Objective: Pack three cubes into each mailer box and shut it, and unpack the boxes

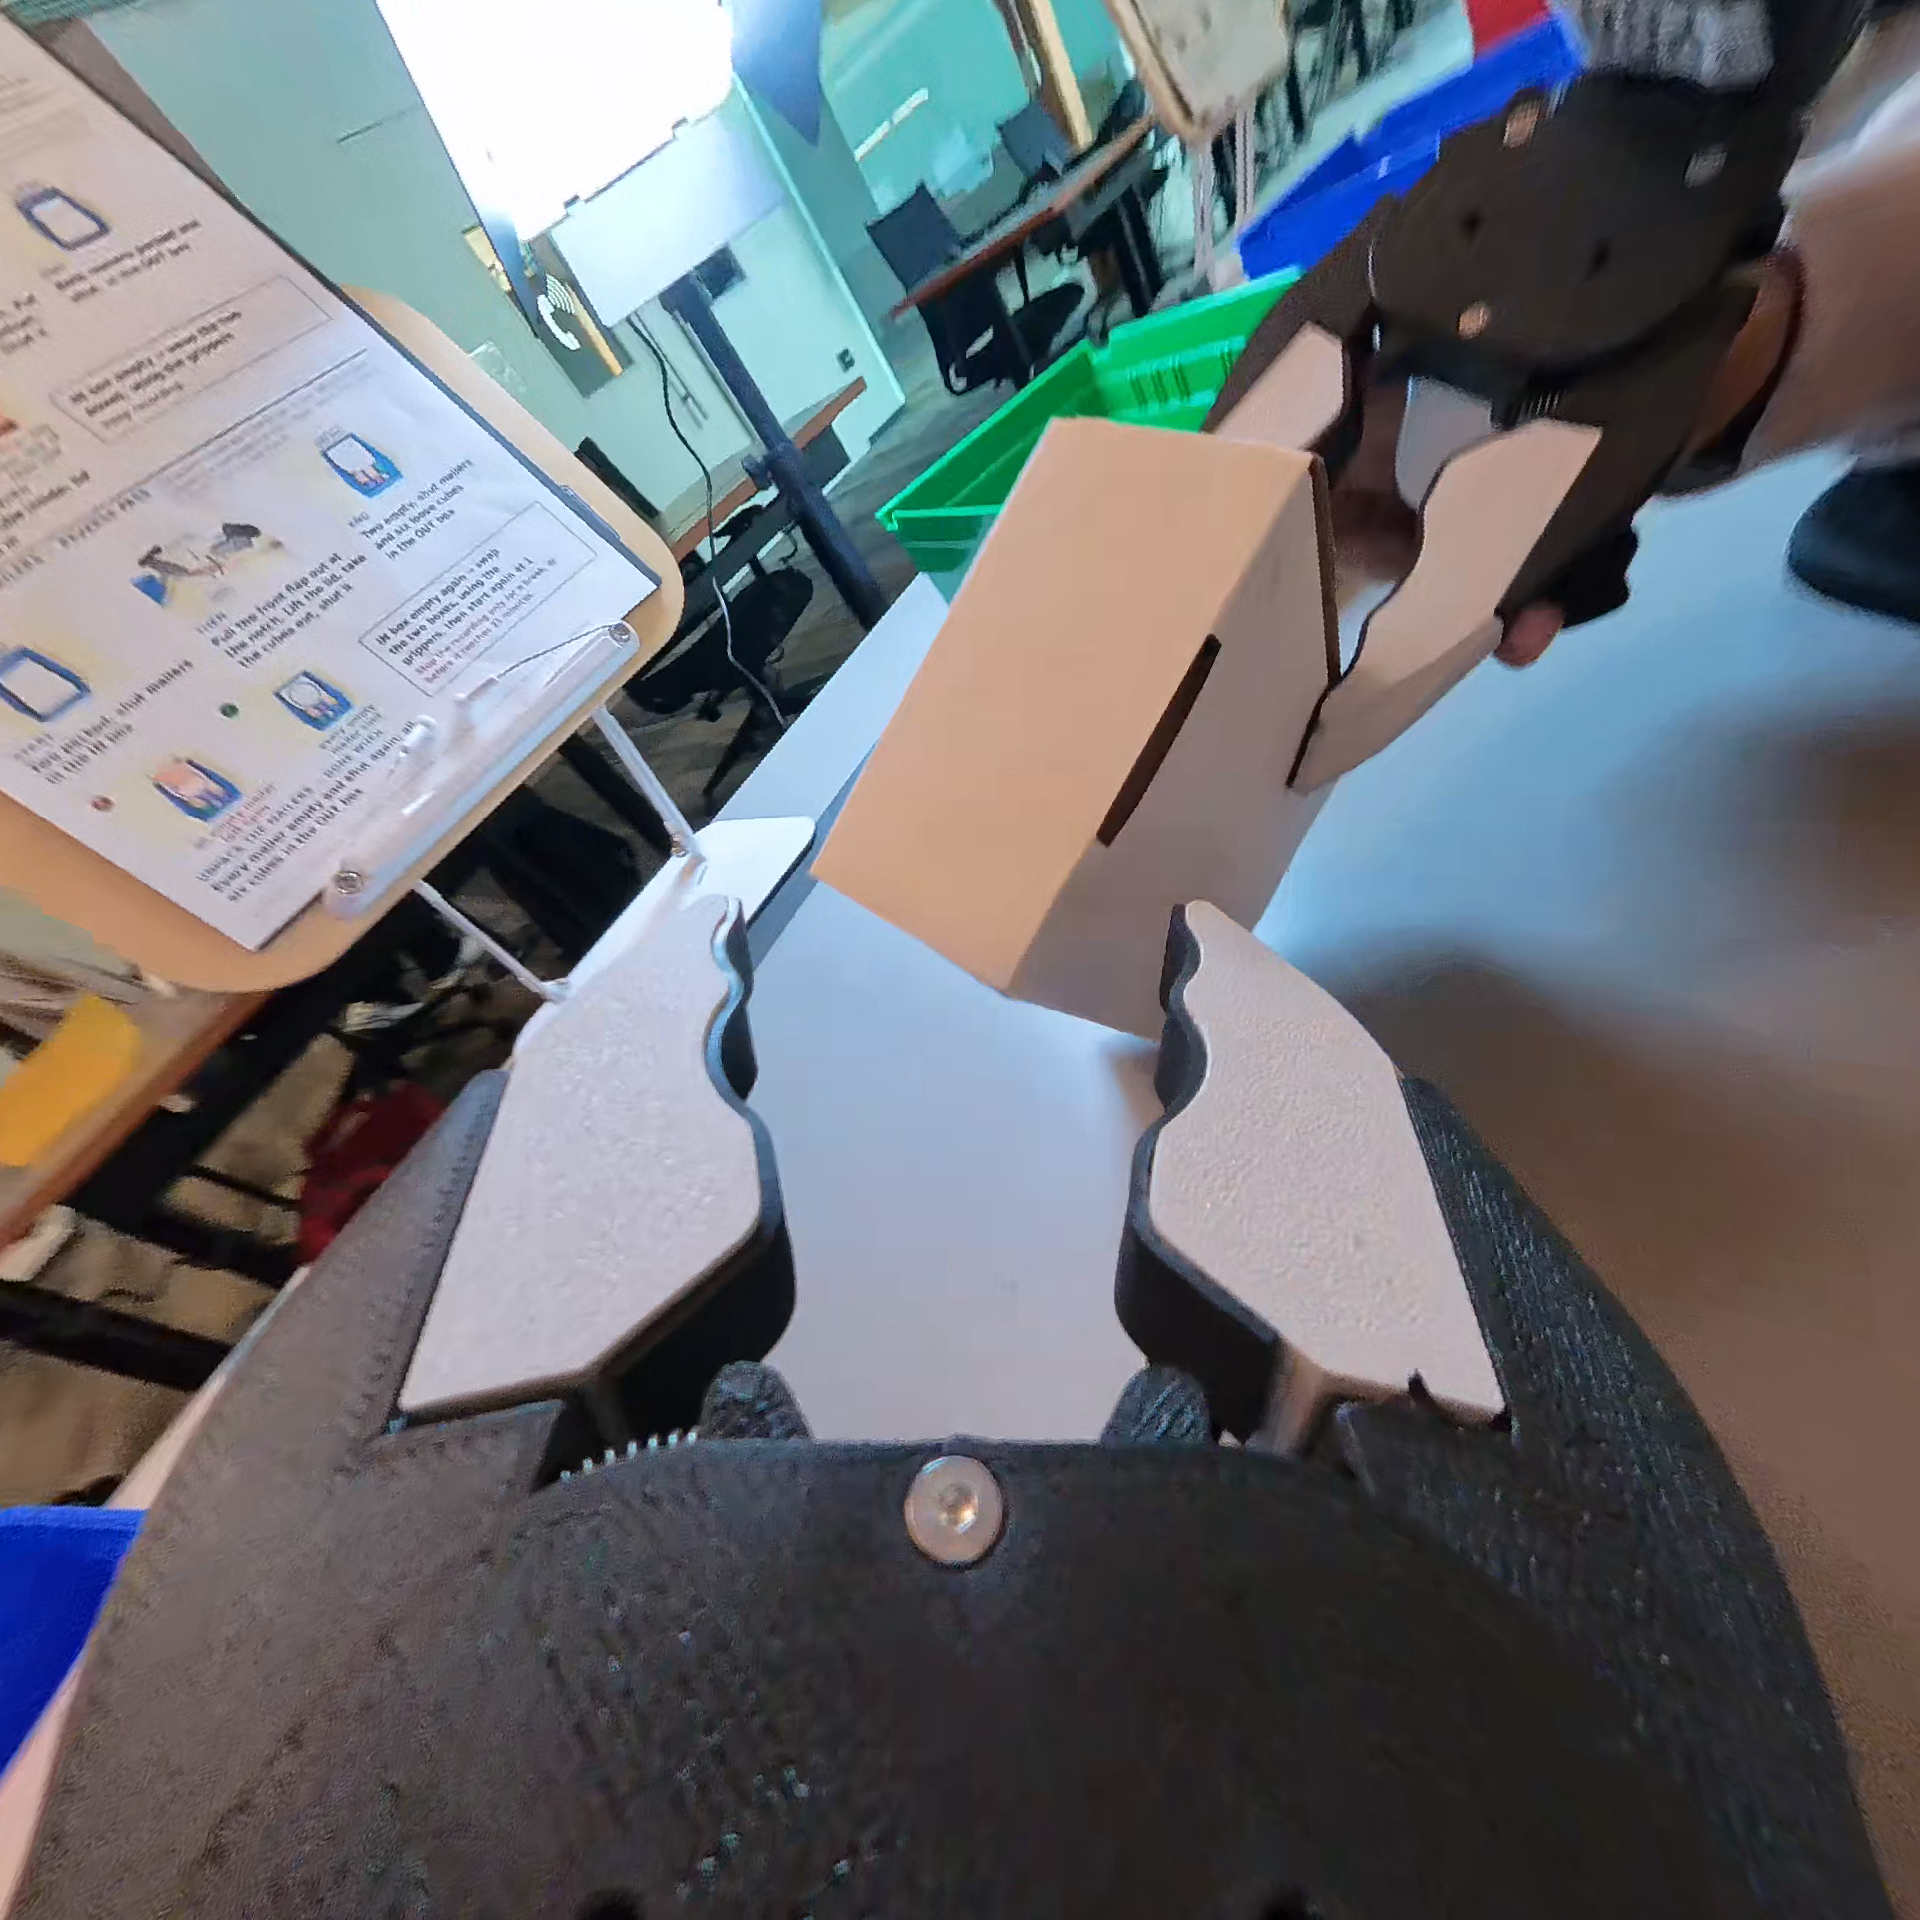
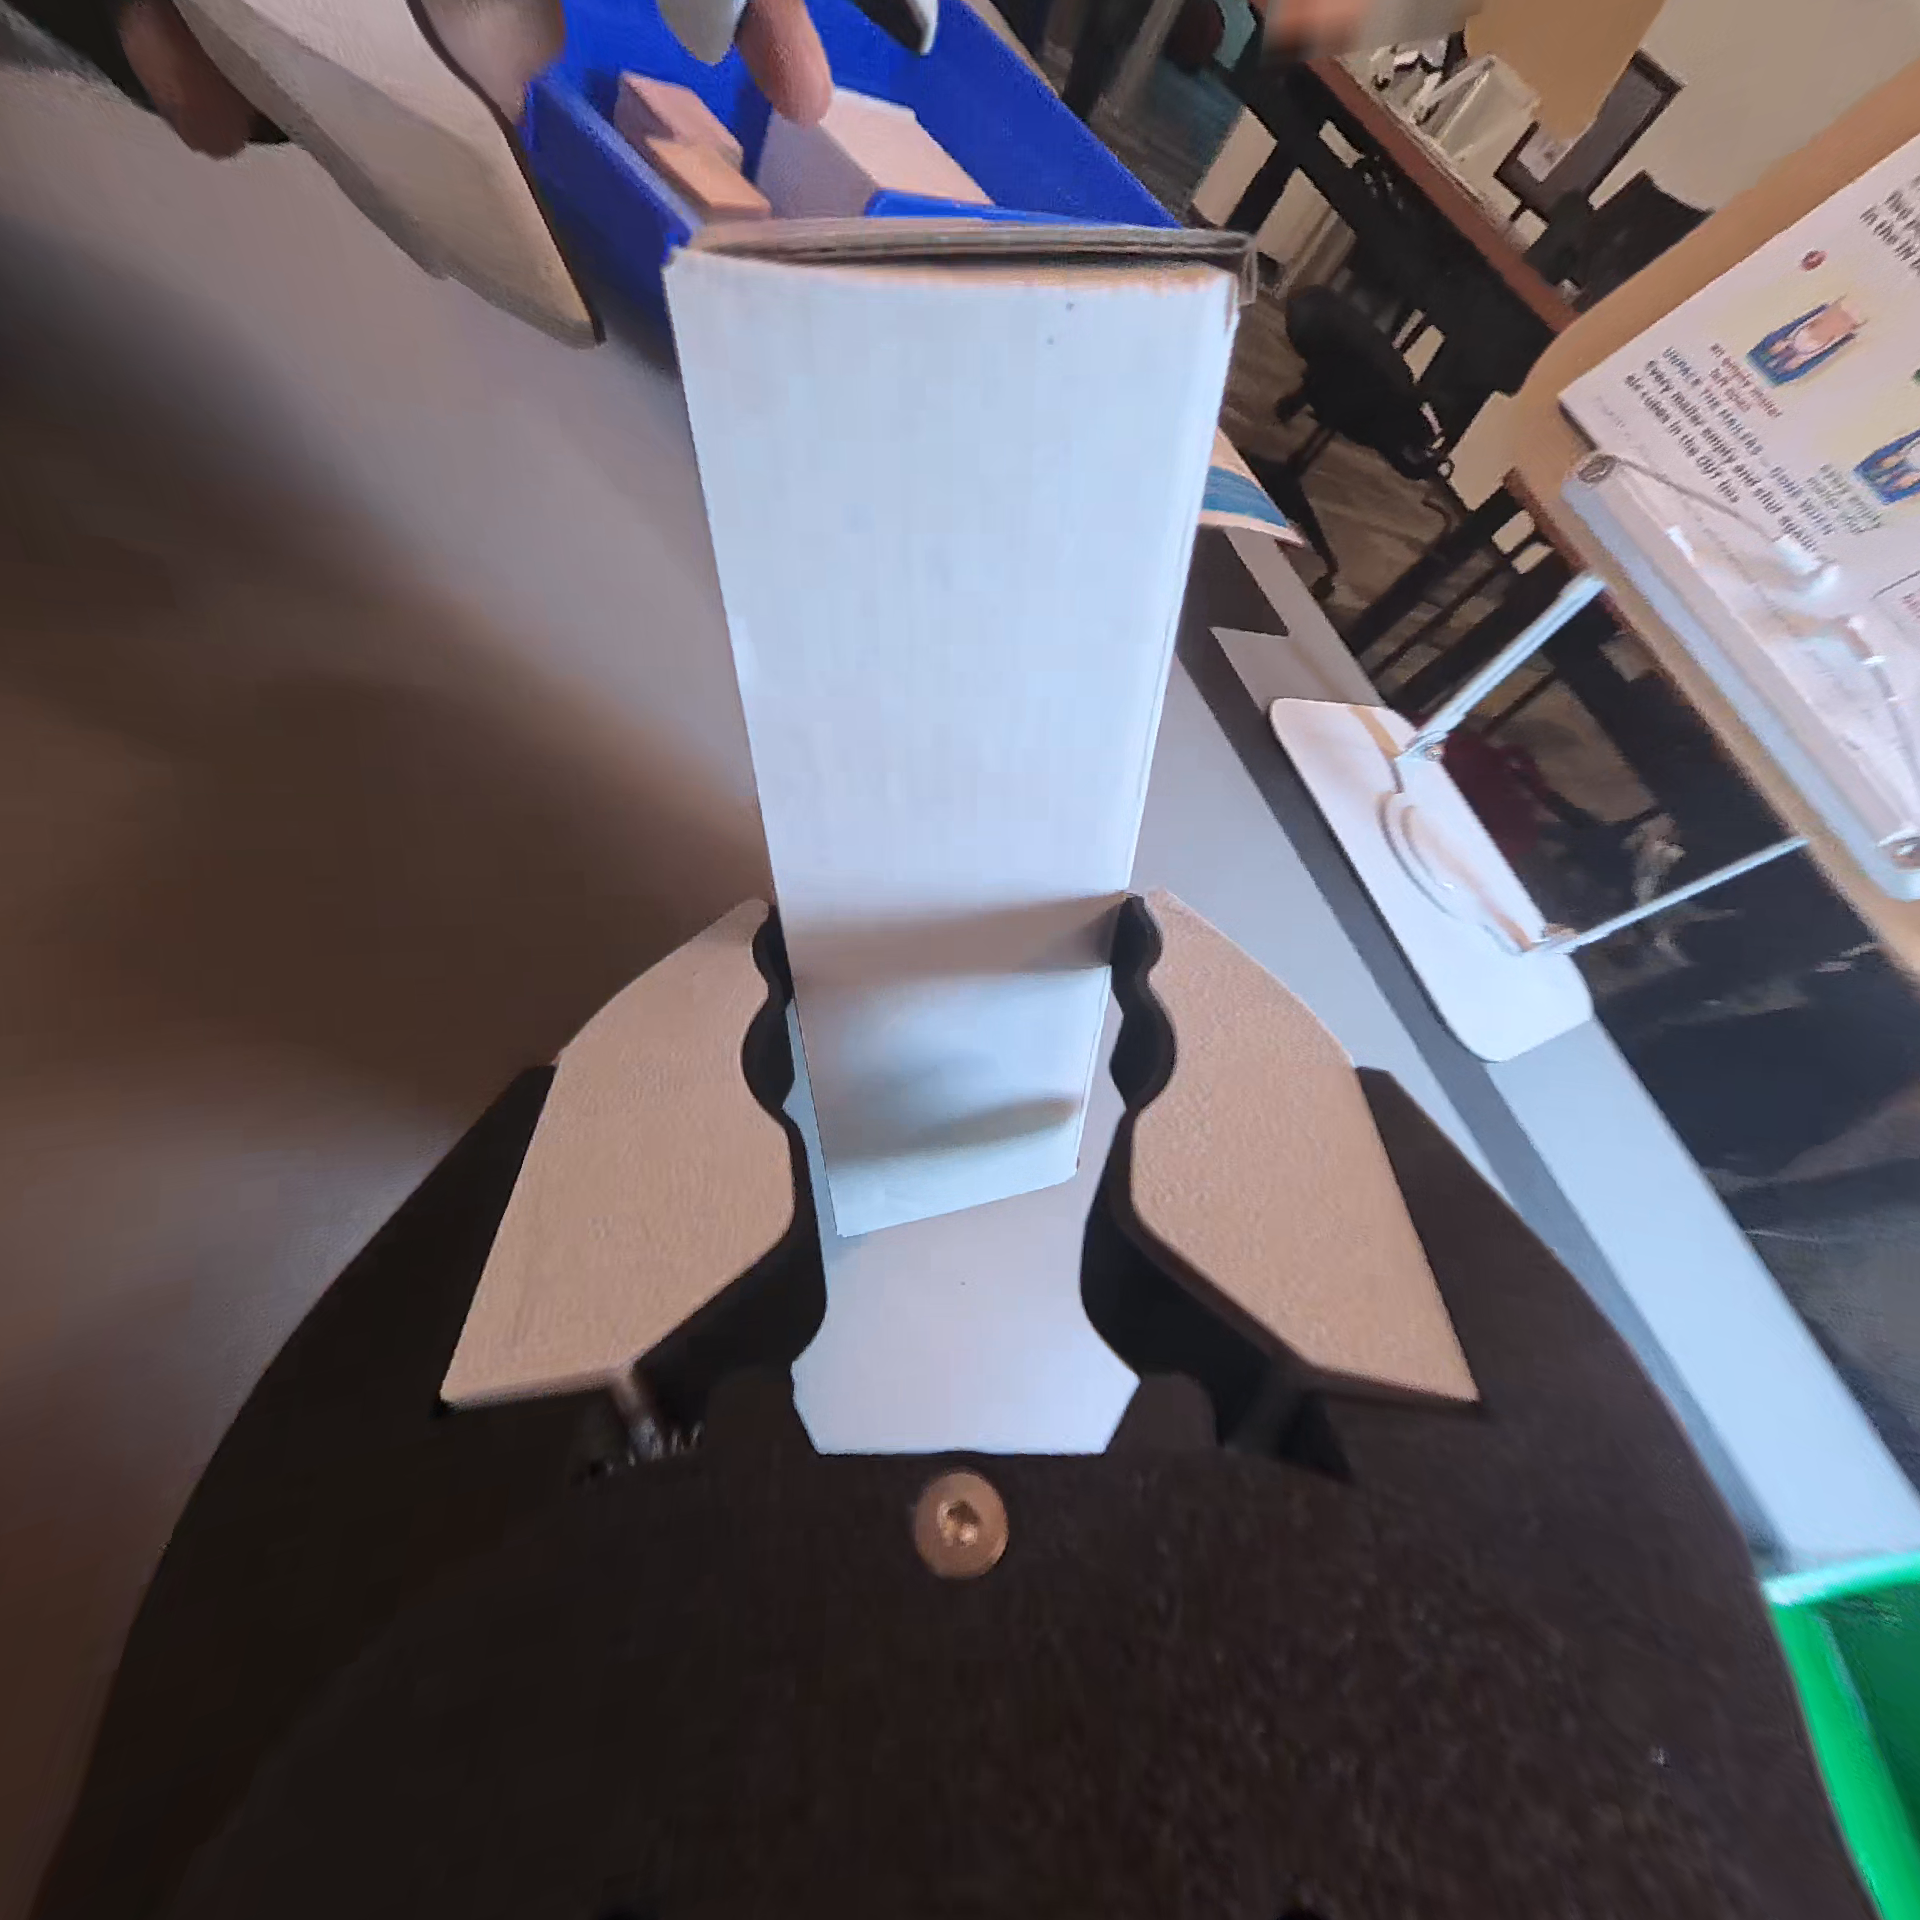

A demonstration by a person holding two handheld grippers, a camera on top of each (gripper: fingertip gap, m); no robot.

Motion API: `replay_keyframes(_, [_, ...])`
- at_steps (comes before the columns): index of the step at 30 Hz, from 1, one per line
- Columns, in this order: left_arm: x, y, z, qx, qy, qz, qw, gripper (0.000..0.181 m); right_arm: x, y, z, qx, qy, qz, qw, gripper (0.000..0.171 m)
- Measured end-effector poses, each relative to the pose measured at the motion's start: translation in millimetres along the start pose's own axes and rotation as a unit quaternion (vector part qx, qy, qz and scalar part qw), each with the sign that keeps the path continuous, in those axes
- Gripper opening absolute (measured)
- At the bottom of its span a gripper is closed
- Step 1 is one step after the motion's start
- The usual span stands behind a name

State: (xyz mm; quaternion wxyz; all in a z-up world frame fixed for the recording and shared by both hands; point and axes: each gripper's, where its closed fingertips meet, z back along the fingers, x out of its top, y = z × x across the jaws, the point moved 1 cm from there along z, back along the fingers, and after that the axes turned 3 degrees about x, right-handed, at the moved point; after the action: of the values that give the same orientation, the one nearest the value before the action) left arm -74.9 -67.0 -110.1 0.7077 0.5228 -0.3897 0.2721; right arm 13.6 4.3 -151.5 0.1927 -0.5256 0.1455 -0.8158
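One matte cardboard mailer box (image 2: 951,582), right claw (image 2: 945,997) clamping

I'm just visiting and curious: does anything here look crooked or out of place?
Yes. The white mailer box is tilted, one corner down near the grey table, not lying flat. The right gripper holds it by one end; the left gripper is open beside it. No damage shows.

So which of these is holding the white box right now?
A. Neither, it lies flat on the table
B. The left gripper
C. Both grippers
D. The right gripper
D: the right gripper has its fingers closed on the box, while the left gripper is open with nothing between its fingers.
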Motion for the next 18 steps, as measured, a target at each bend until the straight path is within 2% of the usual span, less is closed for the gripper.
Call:
replay_keyframes(6, [-5.6,-14.7,-12.5,0.033,0.051,-0.155,0.986,0.077,0.3,0.9,-2.1,-0.068,0.054,0.124,0.988,0.060])
replay_keyframes(11, [-16.9,-32.6,-23.5,0.012,0.083,-0.223,0.971,0.082,-0.1,9.2,-6.0,-0.118,0.103,0.240,0.958,0.060])
replay_keyframes(13, [-24.8,-40.9,-27.4,0.005,0.089,-0.252,0.964,0.073,-0.7,12.8,-9.4,-0.130,0.114,0.258,0.950,0.060])
replay_keyframes(14, [-28.8,-42.7,-29.3,0.007,0.090,-0.261,0.961,0.067,-2.2,12.8,-10.0,-0.137,0.123,0.267,0.946,0.060])
replay_keyframes(18, [-43.0,-41.7,-33.0,-0.017,0.079,-0.218,0.973,0.067,1.9,18.0,-9.1,-0.128,0.099,0.266,0.950,0.060])
